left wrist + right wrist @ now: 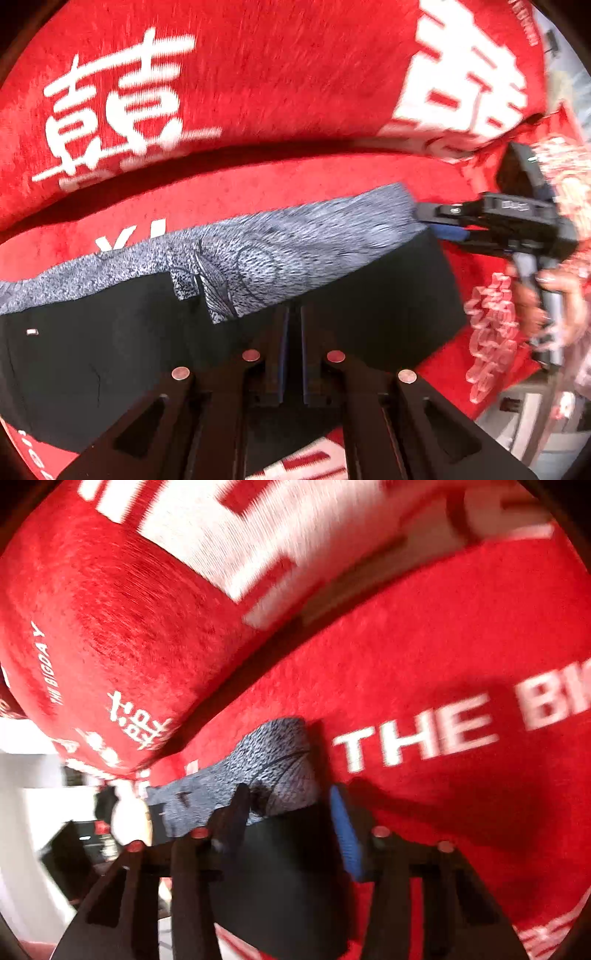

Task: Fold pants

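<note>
Black pants with a grey patterned waistband (258, 254) lie flat on the red plush cover (443, 657) printed "THE BIG DAY" in white, the left gripper (291, 325) pinched shut on their black cloth, the right gripper (291, 805) parted astride the waistband's right end.

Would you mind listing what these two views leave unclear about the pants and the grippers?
- Left wrist view: whether the shut left gripper pinches the pants; its fingertips merge with the black fabric.
- Left wrist view: the pants' full length, cut off by the left edge.
- Right wrist view: whether the right gripper presses the grey waistband; motion blur smears its fingers.
- Both views: the pants' legs, hidden under the grippers.
</note>
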Tool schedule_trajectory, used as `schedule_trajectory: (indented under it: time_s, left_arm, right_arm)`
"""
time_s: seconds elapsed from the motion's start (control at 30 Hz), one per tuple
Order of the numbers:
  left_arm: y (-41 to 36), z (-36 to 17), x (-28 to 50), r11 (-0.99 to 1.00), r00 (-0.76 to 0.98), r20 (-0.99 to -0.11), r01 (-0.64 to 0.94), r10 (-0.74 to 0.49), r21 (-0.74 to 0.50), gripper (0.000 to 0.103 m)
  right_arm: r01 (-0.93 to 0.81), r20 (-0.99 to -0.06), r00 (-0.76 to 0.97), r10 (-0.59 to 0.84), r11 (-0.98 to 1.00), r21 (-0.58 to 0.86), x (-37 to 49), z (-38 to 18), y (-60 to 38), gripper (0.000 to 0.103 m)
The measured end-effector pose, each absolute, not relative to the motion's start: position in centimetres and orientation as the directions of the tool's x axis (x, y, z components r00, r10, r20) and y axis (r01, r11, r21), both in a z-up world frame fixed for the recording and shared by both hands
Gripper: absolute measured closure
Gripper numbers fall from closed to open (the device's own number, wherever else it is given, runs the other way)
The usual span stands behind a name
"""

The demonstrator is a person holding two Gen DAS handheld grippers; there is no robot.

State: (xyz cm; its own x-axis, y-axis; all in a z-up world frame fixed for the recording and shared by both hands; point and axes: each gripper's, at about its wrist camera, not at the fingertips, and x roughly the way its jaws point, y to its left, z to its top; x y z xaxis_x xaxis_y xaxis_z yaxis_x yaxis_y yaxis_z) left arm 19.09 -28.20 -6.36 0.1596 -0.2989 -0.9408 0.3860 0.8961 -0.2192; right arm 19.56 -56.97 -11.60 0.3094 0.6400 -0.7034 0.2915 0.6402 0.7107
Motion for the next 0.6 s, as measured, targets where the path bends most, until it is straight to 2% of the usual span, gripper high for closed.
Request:
schedule_trajectory:
  time_s: [0.13,0.2,0.43,0.6]
  left_arm:
    - [-27.4,-8.5,18.8,0.912,0.136,-0.951,0.350,-0.276,-0.215,0.098]
    - [-27.0,-8.4,18.6,0.912,0.135,-0.951,0.348,-0.278,-0.218,0.098]
    - [-27.6,-8.0,18.5,0.924,0.146,-0.961,0.340,-0.235,-0.174,0.098]
    - [-27.3,-7.6,18.3,0.929,0.159,-0.958,0.326,-0.239,-0.178,0.098]
  right_arm:
    - [0.335,-0.670,0.313,0.673,0.582,0.741,19.5,-12.0,-57.0,0.070]
    - [0.301,-0.654,0.322,0.685,0.581,0.756,18.8,-10.5,-56.8,0.070]
    - [0.298,-0.787,0.295,0.542,0.731,0.615,18.9,-10.2,-55.1,0.070]
    - [0.269,-0.814,0.311,0.490,0.777,0.570,18.4,-8.9,-54.5,0.070]
